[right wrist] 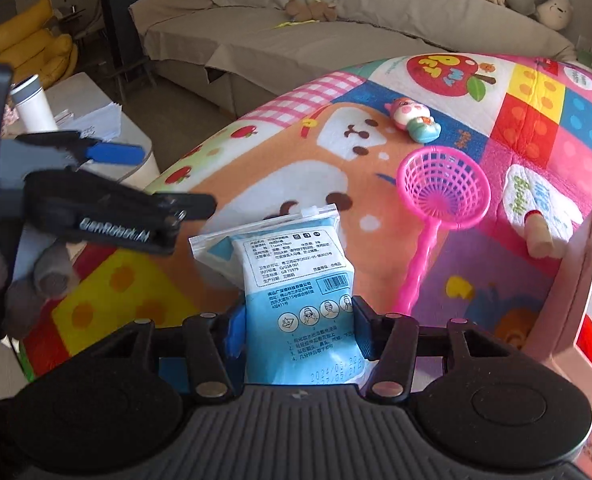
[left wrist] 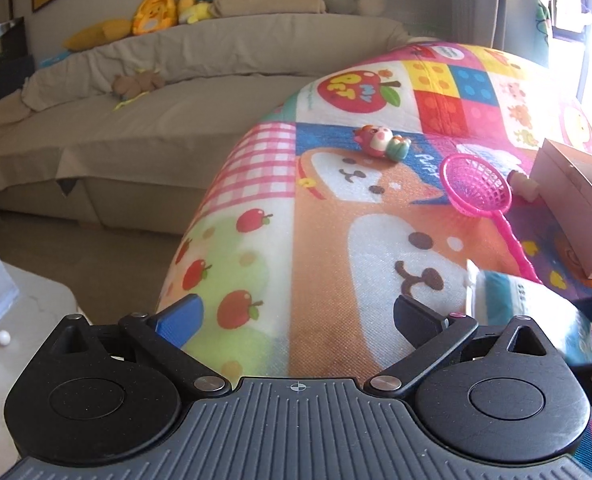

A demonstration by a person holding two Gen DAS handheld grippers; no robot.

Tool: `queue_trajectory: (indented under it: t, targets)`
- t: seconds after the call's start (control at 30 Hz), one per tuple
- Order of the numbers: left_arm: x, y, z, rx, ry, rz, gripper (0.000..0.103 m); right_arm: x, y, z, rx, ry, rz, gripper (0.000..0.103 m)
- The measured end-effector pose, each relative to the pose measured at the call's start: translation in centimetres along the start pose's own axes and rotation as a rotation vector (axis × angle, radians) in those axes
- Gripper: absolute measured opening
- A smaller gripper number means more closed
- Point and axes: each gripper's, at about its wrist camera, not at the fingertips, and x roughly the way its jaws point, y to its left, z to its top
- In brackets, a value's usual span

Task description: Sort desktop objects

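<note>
right gripper (right wrist: 298, 330) is clamped on the blue pouch (right wrist: 296, 280) sitting between its fingers, left gripper (left wrist: 298, 320) spread wide and empty, so I'd keep the squeeze firm and swing it right toward the box (right wrist: 576, 280) without snagging the pink strainer (right wrist: 442, 196) just ahead

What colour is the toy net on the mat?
Bright pink toy net, mesh and handle alike; clearest in the right wrist view.

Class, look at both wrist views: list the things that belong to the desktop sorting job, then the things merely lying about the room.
Belong to the job:
blue packet, gripped in the right gripper
pink net scoop
small animal figure
open box
left gripper, jaws open

Lying about:
sofa
plush toys
white bottle
paper stack
</note>
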Motion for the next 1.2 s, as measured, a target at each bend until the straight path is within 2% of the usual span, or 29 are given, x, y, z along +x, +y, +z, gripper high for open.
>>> queue_trajectory:
  t: [0.2, 0.3, 0.4, 0.47, 0.63, 0.77, 0.83, 0.93, 1.03, 1.13, 1.2]
  targets:
    - [-1.1, -2.6, 0.0, 0.059, -0.005, -0.069, 0.103, -3.9, 0.3, -5.1, -0.021, -0.005, -0.082, 0.052]
    - [-1.6, -4.0, -0.2, 0.083, 0.002, -0.124, 0.103, -4.8, -0.1, -6.4, -0.001, 0.004, -0.172, 0.053]
    - [-2.2, -5.4, -0.4, 0.108, 0.01, -0.176, 0.103, -6.0, -1.2, -7.3, 0.07, -0.028, -0.197, 0.062]
    - [-2.8, -6.2, -0.6, 0.129, 0.013, -0.228, 0.103, -7.1, -1.9, -7.9, 0.113, -0.069, -0.212, 0.079]
    - [-5.1, -7.8, -1.1, 0.197, -0.006, -0.361, 0.103, -9.7, -3.9, -9.2, 0.218, -0.161, -0.284, 0.1]
    - [-5.8, -9.0, -1.6, 0.219, 0.03, -0.527, 0.103, -11.0, -5.6, -10.5, 0.32, -0.194, -0.356, 0.103]
    - [-5.5, -10.0, -1.8, 0.225, 0.061, -0.581, 0.103, -11.3, -6.1, -11.1, 0.357, -0.206, -0.385, 0.103]
    - [-4.7, -12.0, -1.8, 0.237, 0.107, -0.613, 0.103, -11.4, -6.7, -12.1, 0.419, -0.231, -0.413, 0.103]
    - [-4.6, -13.8, -1.9, 0.281, 0.114, -0.646, 0.103, -12.1, -7.6, -13.2, 0.497, -0.266, -0.394, 0.103]
    - [-4.7, -15.0, -2.2, 0.346, 0.099, -0.614, 0.103, -13.6, -8.7, -14.3, 0.581, -0.326, -0.344, 0.103]
    - [-4.5, -15.0, -2.3, 0.35, 0.1, -0.602, 0.103, -14.5, -9.2, -14.9, 0.612, -0.354, -0.351, 0.103]
